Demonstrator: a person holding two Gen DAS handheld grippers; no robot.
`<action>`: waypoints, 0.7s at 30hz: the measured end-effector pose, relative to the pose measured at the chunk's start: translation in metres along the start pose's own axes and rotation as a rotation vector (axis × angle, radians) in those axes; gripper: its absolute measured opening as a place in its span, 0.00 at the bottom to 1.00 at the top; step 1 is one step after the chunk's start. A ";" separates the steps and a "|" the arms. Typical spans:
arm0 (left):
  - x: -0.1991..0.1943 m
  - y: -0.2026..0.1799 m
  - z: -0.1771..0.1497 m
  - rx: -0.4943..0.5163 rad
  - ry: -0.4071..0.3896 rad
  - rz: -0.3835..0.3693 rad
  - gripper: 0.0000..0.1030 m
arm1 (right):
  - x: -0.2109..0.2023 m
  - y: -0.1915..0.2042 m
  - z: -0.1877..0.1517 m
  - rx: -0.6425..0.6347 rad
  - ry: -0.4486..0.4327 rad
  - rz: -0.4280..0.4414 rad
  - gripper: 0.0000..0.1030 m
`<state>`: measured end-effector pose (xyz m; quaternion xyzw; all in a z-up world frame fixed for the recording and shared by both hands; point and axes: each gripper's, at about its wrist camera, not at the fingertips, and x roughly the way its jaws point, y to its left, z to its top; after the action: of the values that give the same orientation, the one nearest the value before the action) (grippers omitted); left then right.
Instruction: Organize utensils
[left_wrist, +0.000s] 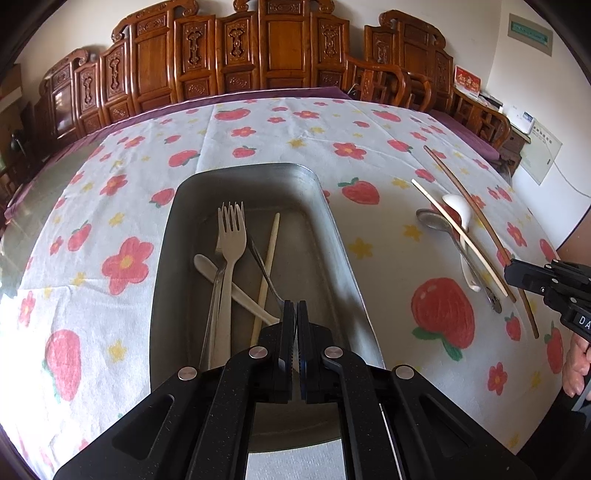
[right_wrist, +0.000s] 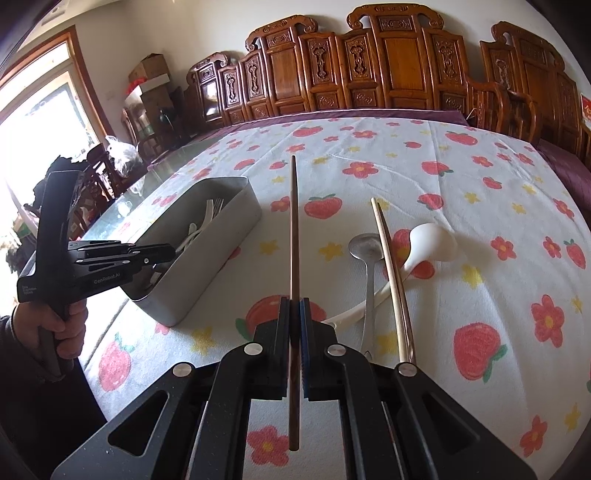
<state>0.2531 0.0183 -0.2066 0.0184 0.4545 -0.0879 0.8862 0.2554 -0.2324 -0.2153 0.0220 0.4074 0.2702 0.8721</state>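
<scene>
Left wrist view: metal tray (left_wrist: 325, 206) at centre holds a fork (left_wrist: 231, 236), white spoon (left_wrist: 221, 275), metal utensil and pale chopstick (left_wrist: 266, 273). Left tongs (left_wrist: 296, 314) shut and empty over it. At 3 o'clock on the bench (left_wrist: 258, 129): metal spoon (left_wrist: 432, 218), white ladle-spoon (left_wrist: 458, 206), pale chopstick.

Right wrist view: right tongs (right_wrist: 294, 306) clamp the brown chopstick (right_wrist: 294, 221). About half sorted. Left unit reads "GenRobot.AI".

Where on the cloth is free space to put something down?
The cloth is bare beyond the metal tray and the white spoon, toward the wooden bench. It is crowded around the metal spoon and pale chopstick, and inside the tray.
</scene>
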 end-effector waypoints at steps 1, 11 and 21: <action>0.000 0.001 0.000 -0.004 0.001 -0.002 0.01 | -0.001 0.000 0.000 0.004 -0.001 0.001 0.06; -0.010 0.007 0.000 -0.016 -0.006 -0.010 0.02 | 0.000 0.003 -0.003 0.002 0.008 -0.038 0.06; -0.036 0.019 0.008 -0.026 -0.072 -0.025 0.17 | -0.014 0.022 0.005 -0.019 0.004 -0.082 0.06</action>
<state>0.2423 0.0406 -0.1731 -0.0020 0.4236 -0.0936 0.9010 0.2413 -0.2194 -0.1965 -0.0036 0.4071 0.2381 0.8818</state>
